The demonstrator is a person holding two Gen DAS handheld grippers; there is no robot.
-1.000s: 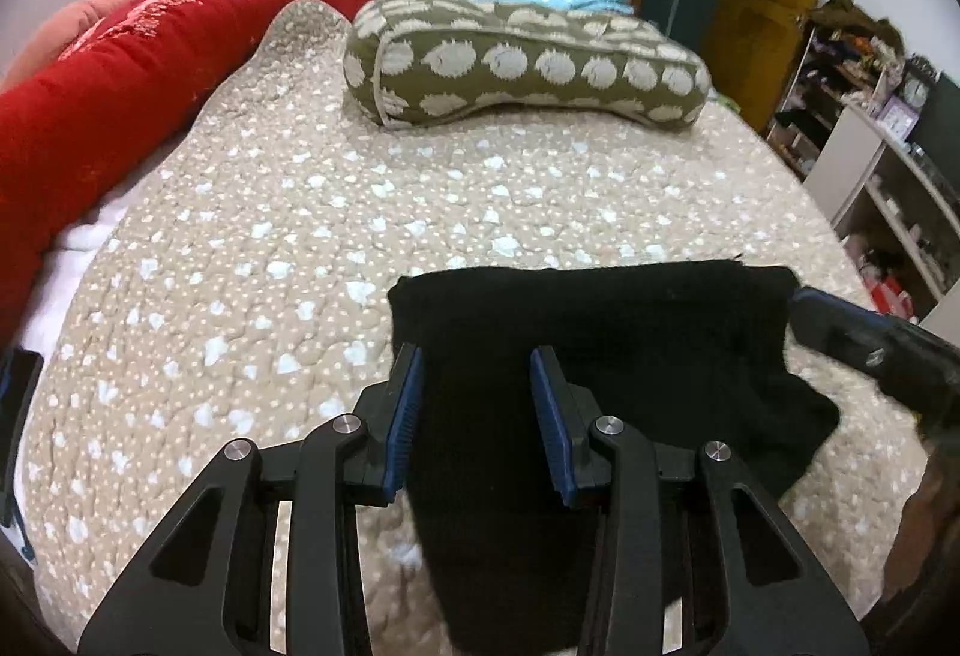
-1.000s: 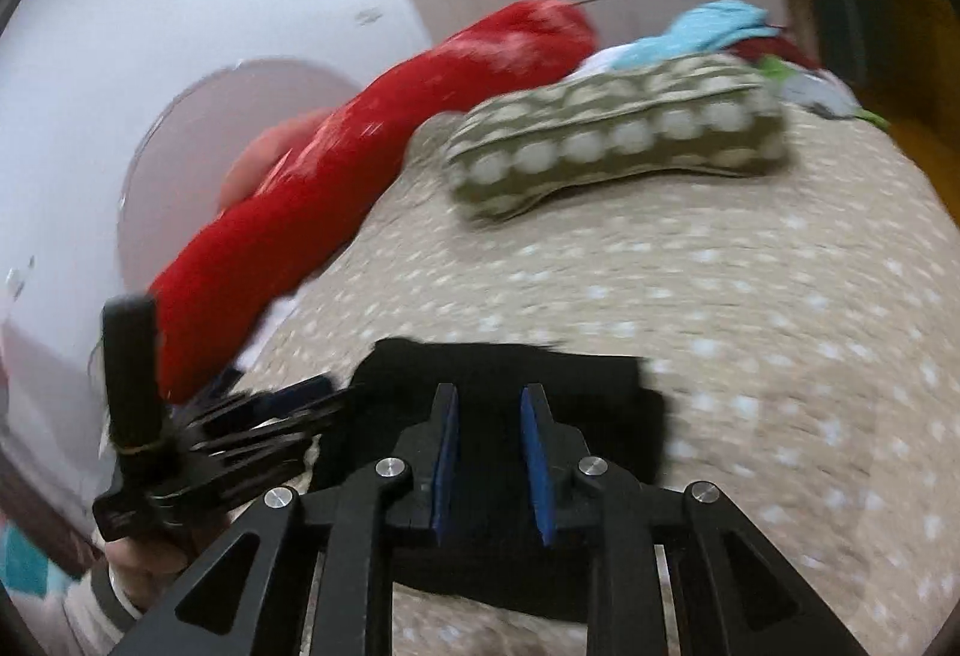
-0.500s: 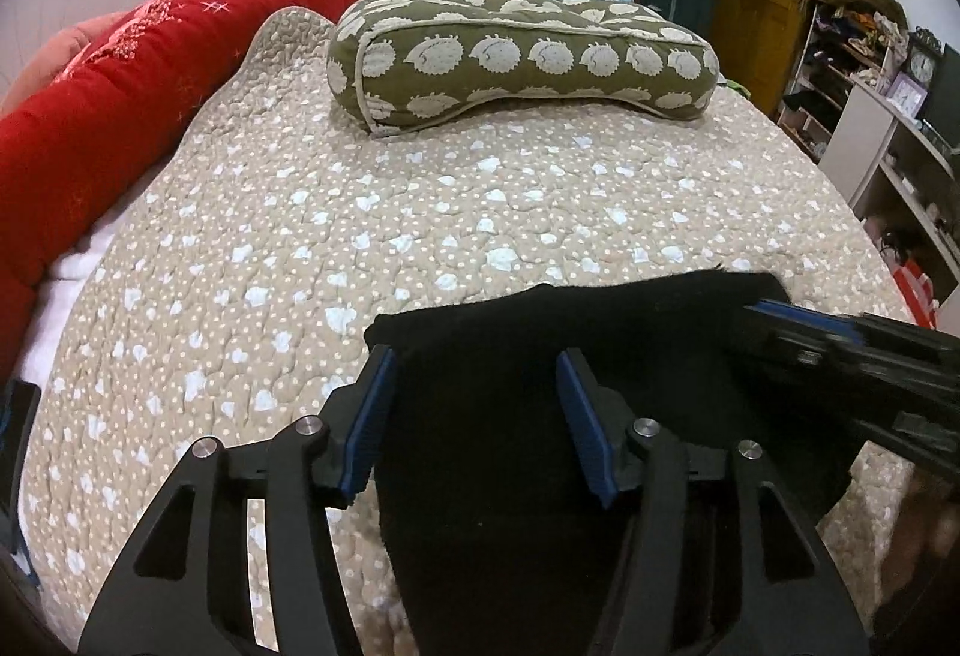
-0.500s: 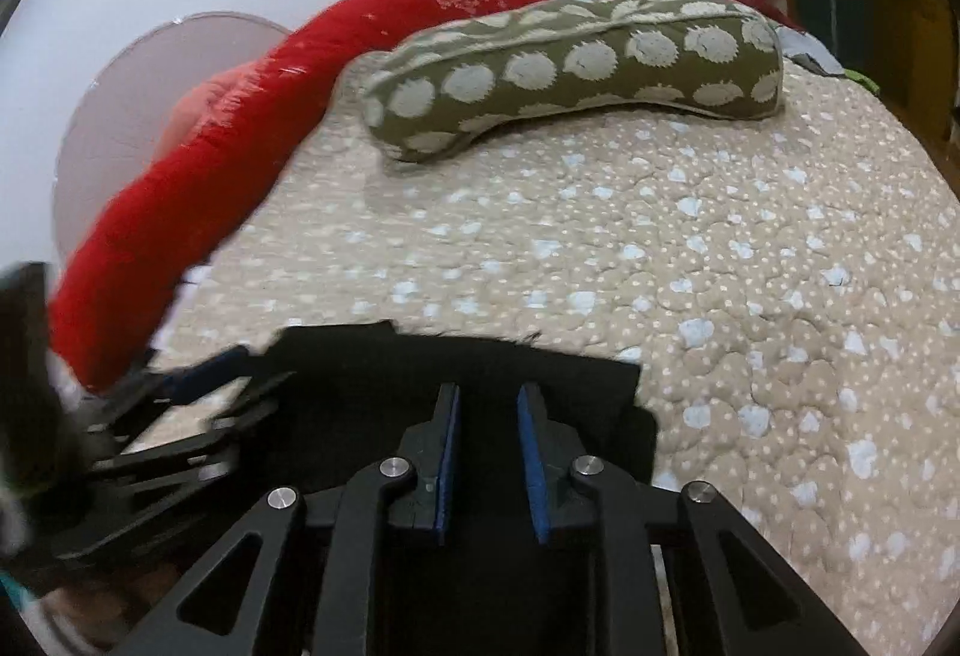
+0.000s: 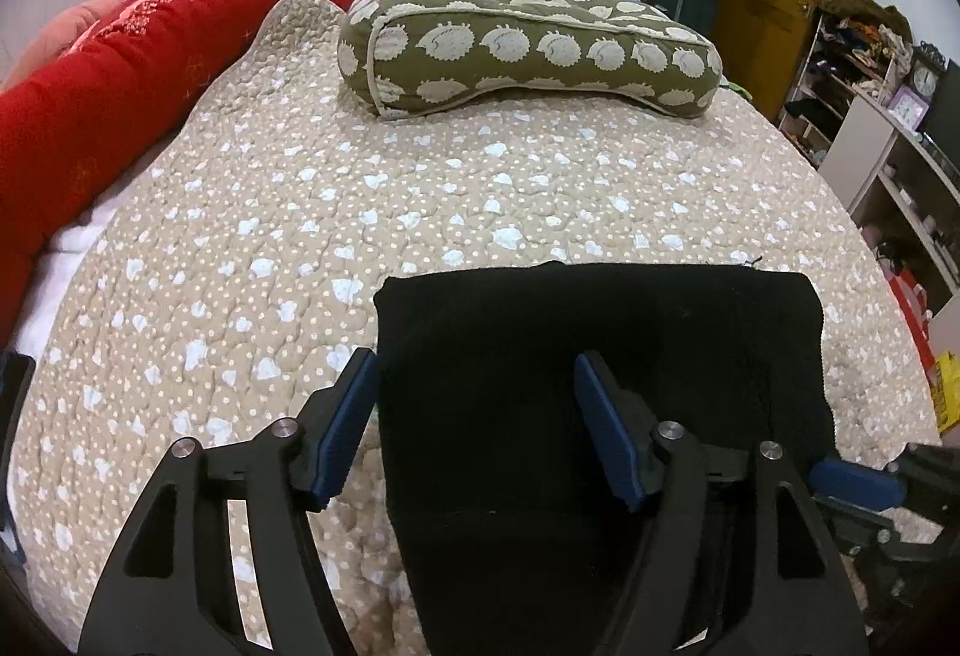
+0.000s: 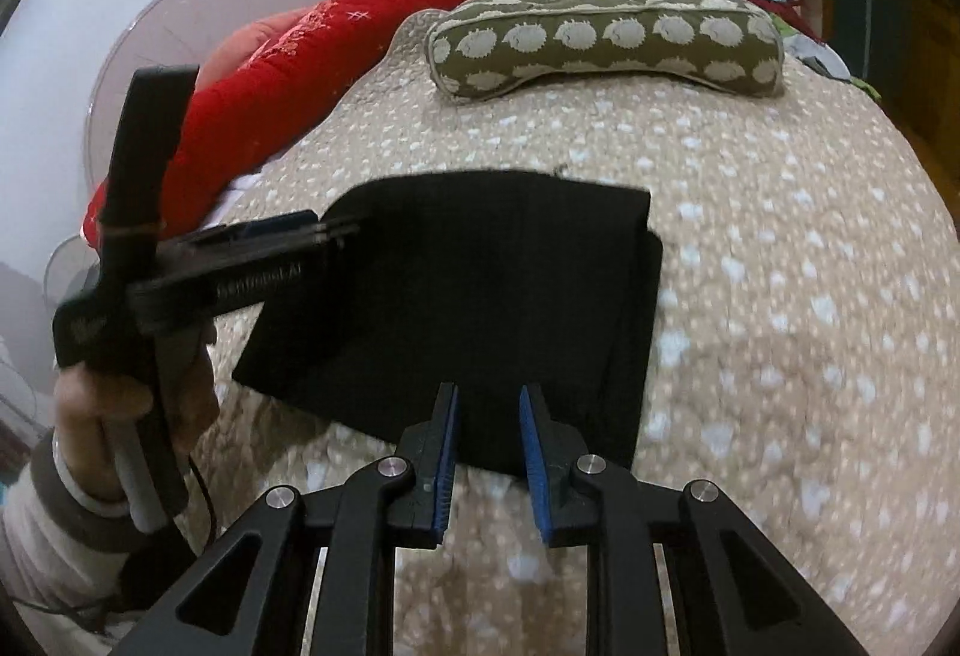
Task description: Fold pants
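Left gripper (image 5: 474, 416) wider, quilted bed (image 5: 420, 212), shelves (image 5: 870, 128)

Pants (image 5: 600, 386): lie folded flat on the quilt (image 5: 420, 212), lower centre of the left wrist frame, centre of the right wrist frame.
Left gripper (image 5: 474, 422): bottom centre of its own frame, over the pants' left edge, jaws opening; in the right wrist frame it enters from the left, its tips over the pants' left side.
Right gripper (image 6: 487, 452): bottom centre of its own frame, at the pants' near edge; in the left wrist frame it shows at the lower right.
Pillow (image 5: 528, 50): on the quilt behind the pants, upper centre.
Bolster (image 5: 150, 74): along the quilt's left side, upper left.
Shelves (image 5: 876, 134): right edge of the left wrist frame, beside the bed.
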